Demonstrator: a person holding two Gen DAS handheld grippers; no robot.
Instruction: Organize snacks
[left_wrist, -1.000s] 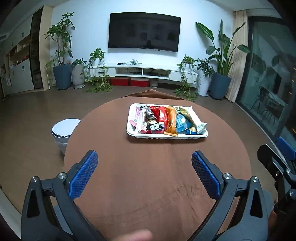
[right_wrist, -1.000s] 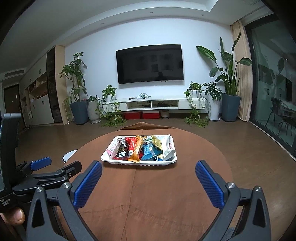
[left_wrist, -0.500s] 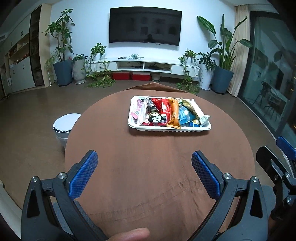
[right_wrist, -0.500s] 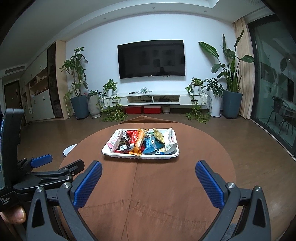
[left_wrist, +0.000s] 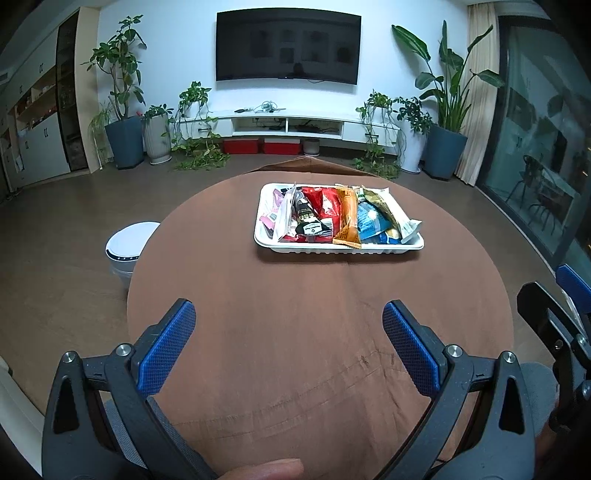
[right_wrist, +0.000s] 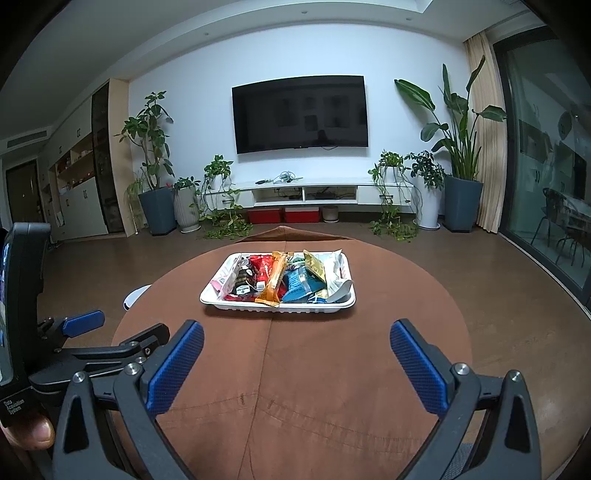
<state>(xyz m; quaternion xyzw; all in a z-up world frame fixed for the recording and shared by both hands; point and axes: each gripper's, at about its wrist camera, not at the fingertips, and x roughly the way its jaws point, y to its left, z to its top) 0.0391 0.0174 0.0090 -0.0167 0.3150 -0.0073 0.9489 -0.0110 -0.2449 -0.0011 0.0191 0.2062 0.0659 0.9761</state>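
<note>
Right wrist: snack tray (right_wrist: 225, 303) ahead of right gripper (right_wrist: 295, 354), apart.

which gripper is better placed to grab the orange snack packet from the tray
Right, marginally. Both grippers are open and empty, well short of the white tray. The orange packet sits nearly centred ahead of the right gripper, but right of centre for the left gripper.

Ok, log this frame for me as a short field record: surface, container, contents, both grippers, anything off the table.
surface: round table with brown cloth
container: white tray, on the far half of the table
contents: mixed snack packets, among them an orange packet, a red packet and a blue packet
left gripper: open, holding nothing, short of the tray
right gripper: open, holding nothing, short of the tray
off table: white round bin on the floor to the left
</note>
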